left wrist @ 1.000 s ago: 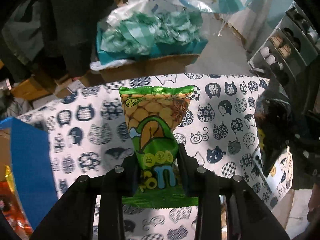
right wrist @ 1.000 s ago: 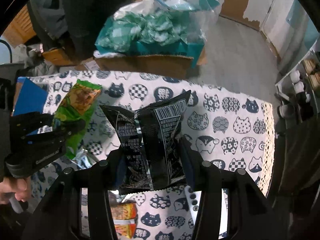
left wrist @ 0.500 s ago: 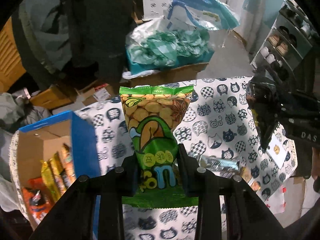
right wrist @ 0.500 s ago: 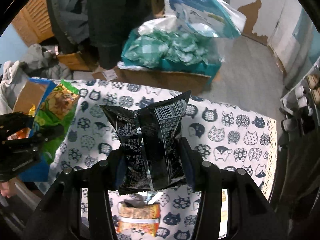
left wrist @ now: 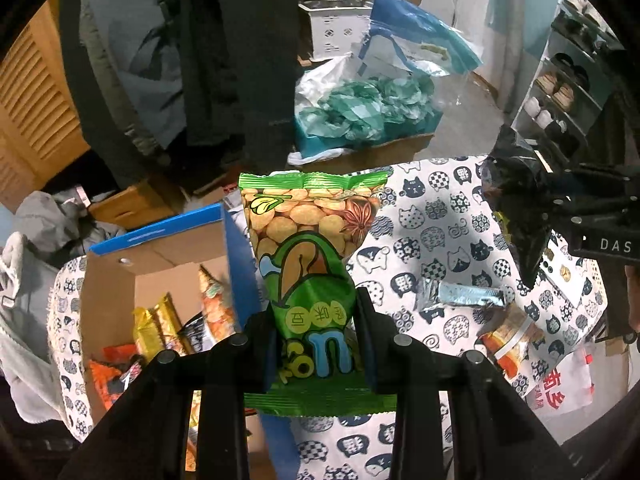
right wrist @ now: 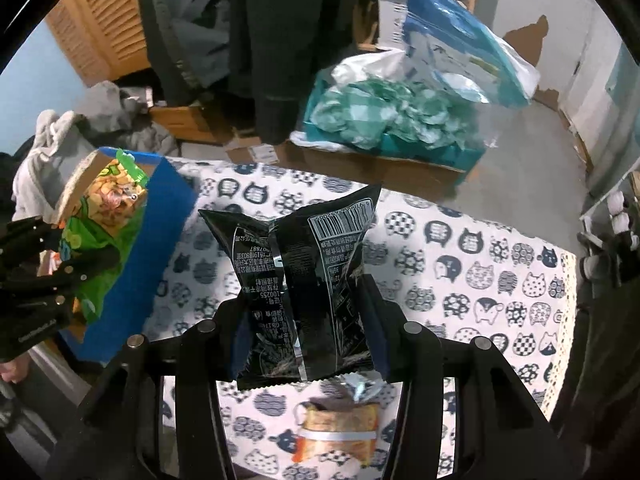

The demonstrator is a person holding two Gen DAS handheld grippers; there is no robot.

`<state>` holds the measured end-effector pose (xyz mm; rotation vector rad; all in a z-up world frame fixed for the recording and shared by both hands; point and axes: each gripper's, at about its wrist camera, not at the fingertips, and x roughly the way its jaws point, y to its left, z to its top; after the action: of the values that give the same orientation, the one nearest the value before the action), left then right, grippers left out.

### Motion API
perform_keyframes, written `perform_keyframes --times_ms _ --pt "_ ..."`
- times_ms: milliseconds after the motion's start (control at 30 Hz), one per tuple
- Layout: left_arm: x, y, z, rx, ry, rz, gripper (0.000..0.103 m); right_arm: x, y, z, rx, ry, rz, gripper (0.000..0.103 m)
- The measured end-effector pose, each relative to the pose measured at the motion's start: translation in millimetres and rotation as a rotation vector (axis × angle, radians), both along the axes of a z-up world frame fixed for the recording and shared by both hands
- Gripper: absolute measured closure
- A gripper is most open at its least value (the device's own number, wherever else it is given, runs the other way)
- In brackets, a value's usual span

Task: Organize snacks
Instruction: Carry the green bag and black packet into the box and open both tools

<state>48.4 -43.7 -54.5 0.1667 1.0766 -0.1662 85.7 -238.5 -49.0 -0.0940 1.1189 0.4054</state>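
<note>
A: Item one. Left gripper (left wrist: 316, 344), fingers clamped on the lower half of a green peanut packet (left wrist: 310, 248). Location?

B: Held in the air beside the blue cardboard box (left wrist: 236, 264), just over its right wall. The box stands at the left edge of the table, which is covered by a cat-print cloth (left wrist: 440, 216).

A: Item two. Right gripper (right wrist: 304, 340).

B: Fingers gripping a black snack packet (right wrist: 296, 256), back side up, barcode showing. It hangs over the middle of the table, well apart from the box. In this view the left gripper's packet shows at the box's mouth.

A: Box contents?

B: Already several packets inside: yellow, orange and red wrappers standing or leaning against each other (left wrist: 176, 332). Exact count cannot be told.

A: Items left on the cloth?

B: A silver wrapped bar (left wrist: 460, 296) toward the right half of the table, and next to it, nearer the front edge, an orange-and-white packet (left wrist: 508, 340). The right wrist view shows the same orange packet (right wrist: 336, 432) under the black one. A white sheet with red print lies at the right front corner; whether it counts as a snack is unclear.

A: Status?

B: Judged past the midpoint. Box partly filled, two packets in transit, at least two loose ones to collect. Next entry is likely the green packet going into the box, then the black one.
</note>
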Motion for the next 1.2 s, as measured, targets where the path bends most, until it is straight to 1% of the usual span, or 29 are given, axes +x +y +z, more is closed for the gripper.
perform_keyframes --times_ms 167,333,467,600,800,933,1033,1200 --pt "-9 16 3 -0.027 -0.001 0.009 0.07 -7 23 8 0.017 -0.006 0.03 0.056" --pt "-18 29 6 -0.035 -0.013 0.013 0.07 -16 50 16 0.031 -0.017 0.068 0.056" --pt "-23 48 4 -0.057 -0.011 0.032 0.07 -22 72 20 0.051 -0.012 0.099 0.056" --pt "-24 77 0 -0.087 0.008 0.085 0.07 -24 95 22 0.048 -0.012 0.129 0.056" --pt "-29 117 1 -0.096 -0.009 0.151 0.07 -21 128 23 0.053 -0.002 0.157 0.056" --pt "-22 148 -4 -0.134 0.006 0.211 0.07 -20 158 20 0.053 0.013 0.188 0.056" --pt "-13 165 -10 -0.143 0.017 0.248 0.07 -19 180 15 0.051 0.022 0.215 0.056" --pt "3 190 -23 -0.151 0.05 0.308 0.07 -8 215 7 0.082 0.044 0.223 0.056"
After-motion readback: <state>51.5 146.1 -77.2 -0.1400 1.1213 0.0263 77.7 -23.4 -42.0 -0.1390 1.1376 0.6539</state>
